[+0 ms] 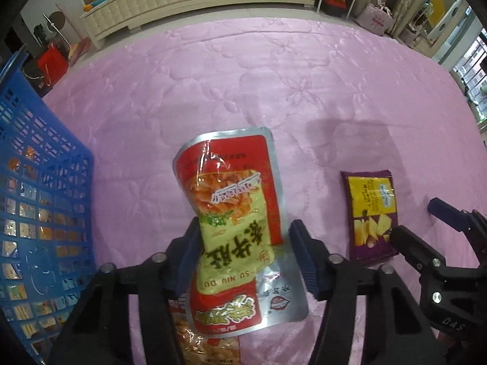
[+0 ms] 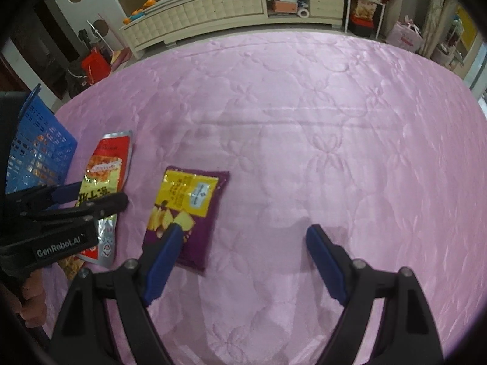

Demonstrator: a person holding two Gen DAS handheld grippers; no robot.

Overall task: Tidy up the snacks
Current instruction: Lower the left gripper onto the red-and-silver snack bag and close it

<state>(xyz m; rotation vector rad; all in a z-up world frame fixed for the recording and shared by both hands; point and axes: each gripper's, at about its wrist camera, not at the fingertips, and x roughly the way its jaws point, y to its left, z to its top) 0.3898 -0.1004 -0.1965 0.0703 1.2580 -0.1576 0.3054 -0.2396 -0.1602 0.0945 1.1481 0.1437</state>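
Left gripper straddles the red pouch on the pink quilt, fingers apart, right pad clear of it; basket far left. Right gripper gapes wide, empty, purple packet beside its left finger.

A bedroom with a pink quilted bedspread

Behind the bed stands a long cream cabinet with open shelves; a white rack is beside it, and daylight comes from a window at right.
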